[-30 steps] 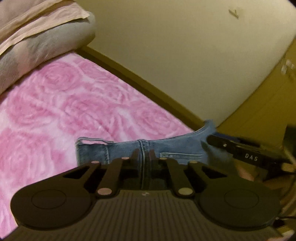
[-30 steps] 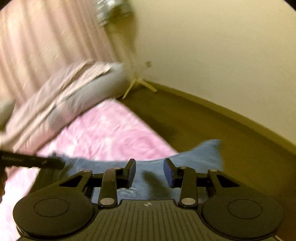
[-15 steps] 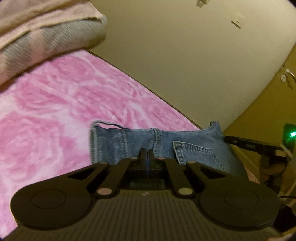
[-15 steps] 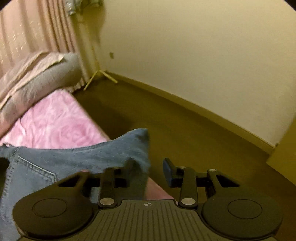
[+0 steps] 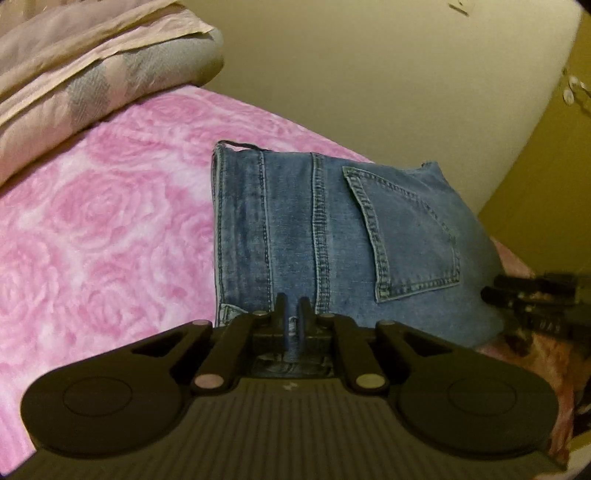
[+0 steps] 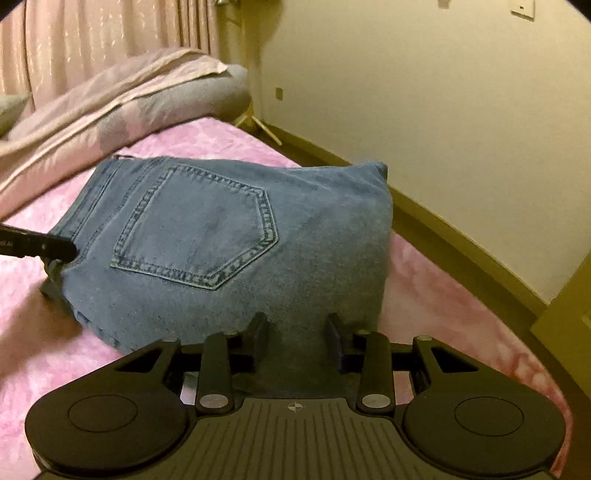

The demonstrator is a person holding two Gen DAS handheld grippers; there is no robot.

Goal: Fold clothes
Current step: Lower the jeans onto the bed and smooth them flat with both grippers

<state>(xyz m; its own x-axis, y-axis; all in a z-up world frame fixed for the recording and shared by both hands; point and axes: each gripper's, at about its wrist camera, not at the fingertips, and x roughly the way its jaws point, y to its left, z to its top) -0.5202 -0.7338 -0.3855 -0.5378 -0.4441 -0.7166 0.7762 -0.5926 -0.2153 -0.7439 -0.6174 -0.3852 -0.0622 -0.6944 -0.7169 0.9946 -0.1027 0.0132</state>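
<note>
The jeans now lie flatter on the bed. Left gripper, just opening, still pinches denim; right gripper stays parted, released.

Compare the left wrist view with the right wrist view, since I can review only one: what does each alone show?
Left wrist only: the left gripper pinched on the jeans' edge, and a belt loop at the waistband. Right wrist only: the curtain, bare floor, and the right gripper straddling denim. Both: the jeans with their back pocket, the pink rose blanket, and the folded quilt.
</note>
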